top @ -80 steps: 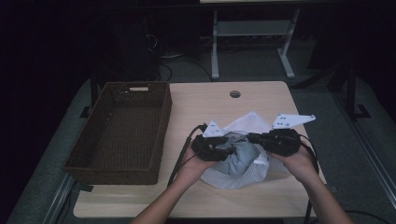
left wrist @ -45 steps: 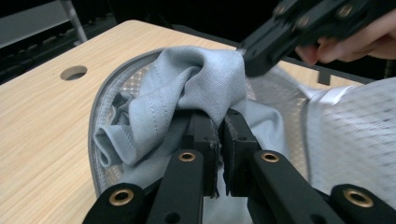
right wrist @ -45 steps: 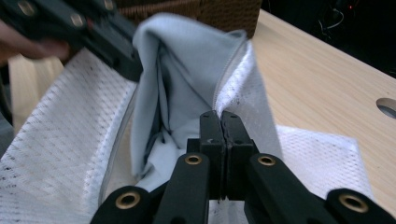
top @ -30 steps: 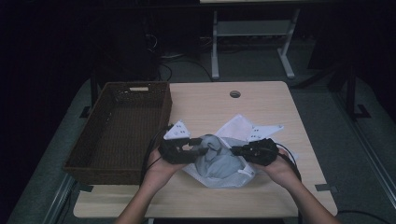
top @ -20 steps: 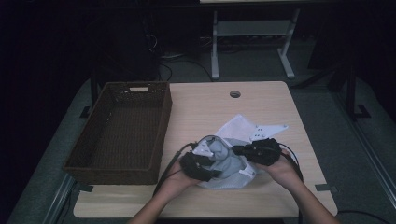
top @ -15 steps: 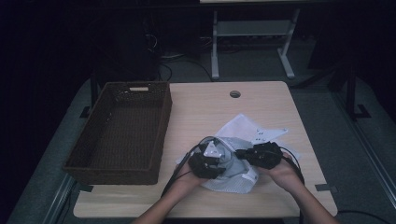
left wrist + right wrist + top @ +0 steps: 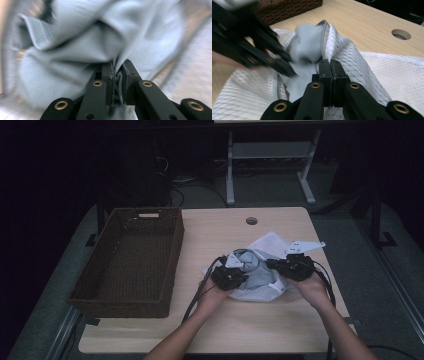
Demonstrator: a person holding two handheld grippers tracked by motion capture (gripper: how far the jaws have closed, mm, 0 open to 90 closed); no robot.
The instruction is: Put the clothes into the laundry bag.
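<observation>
At the table's four o'clock, the left gripper (image 7: 231, 276) has swung back in (clenched on grey cloth (image 7: 82, 50)), stuffing it into the mesh bag (image 7: 352, 57) the right gripper (image 7: 292, 266) pinches open.

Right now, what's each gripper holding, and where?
Left gripper: a fold of the grey cloth. Right gripper: the white mesh bag, near its opening edge.

Dim room, grey floor (image 7: 350, 227)

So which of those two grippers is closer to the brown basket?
Left. The left gripper sits just right of the wicker basket, biting grey cloth; the right gripper lies farther right.
</observation>
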